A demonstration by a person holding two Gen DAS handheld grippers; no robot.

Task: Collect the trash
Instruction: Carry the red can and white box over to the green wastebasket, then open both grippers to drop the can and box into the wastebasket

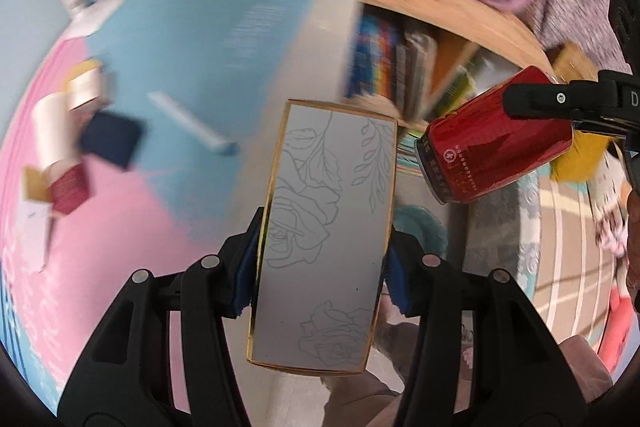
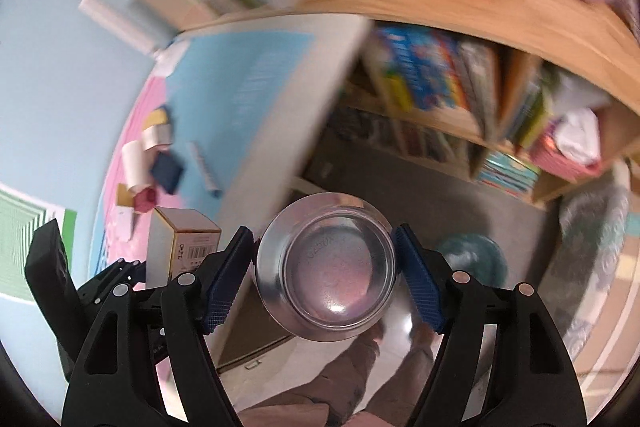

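Note:
My left gripper is shut on a grey box with rose line drawings and a gold rim, held above the table's near edge. My right gripper is shut on a red drink can; its silver bottom faces the right wrist camera. The red can and the right gripper's finger show at the right in the left wrist view. The box and the left gripper show at the lower left in the right wrist view. More trash lies on the table: a white paper cup, a dark blue packet, a maroon carton.
The table has a pink and blue cover, with a white tube on it. A wooden bookshelf full of books stands behind the table. A teal round bin sits on the floor below. Both views are blurred.

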